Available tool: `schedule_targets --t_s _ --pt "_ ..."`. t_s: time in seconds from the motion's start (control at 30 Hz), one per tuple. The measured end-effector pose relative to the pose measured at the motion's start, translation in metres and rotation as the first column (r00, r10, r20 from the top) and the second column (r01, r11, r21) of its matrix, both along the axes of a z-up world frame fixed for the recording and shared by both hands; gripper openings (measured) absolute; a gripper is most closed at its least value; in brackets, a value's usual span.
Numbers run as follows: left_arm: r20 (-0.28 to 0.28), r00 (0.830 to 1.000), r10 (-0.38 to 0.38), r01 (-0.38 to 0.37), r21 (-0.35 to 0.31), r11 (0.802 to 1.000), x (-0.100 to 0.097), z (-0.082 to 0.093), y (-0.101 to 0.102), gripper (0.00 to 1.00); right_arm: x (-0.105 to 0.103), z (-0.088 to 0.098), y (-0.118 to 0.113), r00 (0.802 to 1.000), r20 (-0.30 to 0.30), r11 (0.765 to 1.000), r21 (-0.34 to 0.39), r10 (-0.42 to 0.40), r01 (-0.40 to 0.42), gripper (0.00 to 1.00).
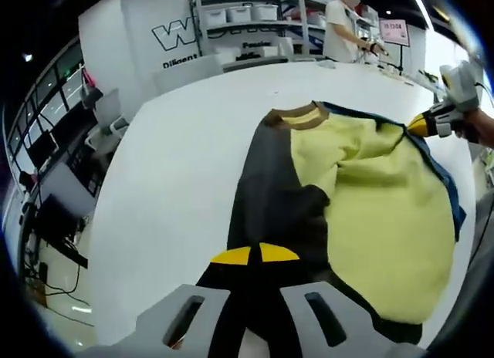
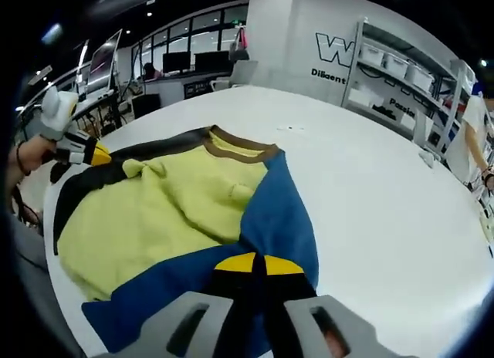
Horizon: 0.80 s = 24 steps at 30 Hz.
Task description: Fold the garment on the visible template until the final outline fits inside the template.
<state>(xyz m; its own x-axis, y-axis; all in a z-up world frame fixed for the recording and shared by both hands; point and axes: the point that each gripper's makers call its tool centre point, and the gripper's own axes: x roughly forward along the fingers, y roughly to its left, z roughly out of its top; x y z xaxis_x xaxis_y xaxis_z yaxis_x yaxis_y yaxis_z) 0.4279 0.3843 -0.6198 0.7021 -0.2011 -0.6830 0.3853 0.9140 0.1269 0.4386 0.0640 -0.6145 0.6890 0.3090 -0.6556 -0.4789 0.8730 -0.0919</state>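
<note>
A sweater lies on the white table (image 1: 177, 180), turned back so its yellow lining (image 1: 386, 211) faces up. It has a dark grey side (image 1: 270, 188), a blue side (image 2: 282, 211) and a brown collar (image 1: 297, 117). My left gripper (image 1: 255, 254) is shut, its yellow tips pinching the dark grey edge. In the right gripper view, my right gripper (image 2: 258, 263) is shut on the blue edge. The garment (image 2: 177, 204) is held at opposite sides. The right gripper (image 1: 423, 125) enters the left gripper view at the blue edge; the left gripper (image 2: 94, 154) appears at the grey edge in the right gripper view.
Shelves with white bins (image 1: 239, 15) stand behind the table, and a person (image 1: 340, 30) works at a counter there. Desks with monitors (image 2: 185, 63) line the far side. A hand (image 1: 482, 126) holds the right gripper near the table edge.
</note>
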Motion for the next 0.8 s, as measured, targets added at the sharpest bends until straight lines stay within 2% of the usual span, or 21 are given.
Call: schedule_targets --t_s 0.23,0.3,0.4,0.47,0.63,0.73,0.8 --pt "0.002 1.0 0.023 -0.023 0.015 1.0 0.012 0.001 0.012 0.0 0.004 0.001 -0.016 0.999 -0.007 0.999 0.003 -0.037 0.037 0.0" --pt "0.008 1.0 0.024 -0.025 0.035 0.999 0.017 0.003 0.018 0.0 0.005 0.005 -0.022 0.997 -0.014 0.995 0.066 -0.07 0.071 0.0" --pt "0.002 1.0 0.03 -0.03 0.027 0.999 0.02 0.001 0.02 0.0 0.007 0.007 -0.026 0.997 -0.015 0.994 0.073 -0.075 0.076 0.0" --pt "0.002 1.0 0.028 -0.028 0.045 0.999 0.023 -0.001 0.022 0.0 0.008 0.011 -0.021 0.995 -0.023 0.983 0.156 -0.095 0.098 0.0" --pt "0.0 0.999 0.042 -0.042 0.033 0.999 0.026 -0.001 0.024 0.0 0.008 0.013 -0.026 0.993 -0.031 0.976 0.186 -0.112 0.116 0.0" --pt "0.004 1.0 0.025 -0.025 0.066 0.997 0.026 0.0 0.023 0.0 0.008 0.017 -0.023 0.988 -0.057 0.943 0.292 -0.147 0.157 0.0" --pt "0.002 1.0 0.025 -0.025 0.066 0.998 0.026 0.0 0.023 0.0 0.008 0.014 -0.028 0.986 -0.066 0.942 0.293 -0.151 0.164 0.0"
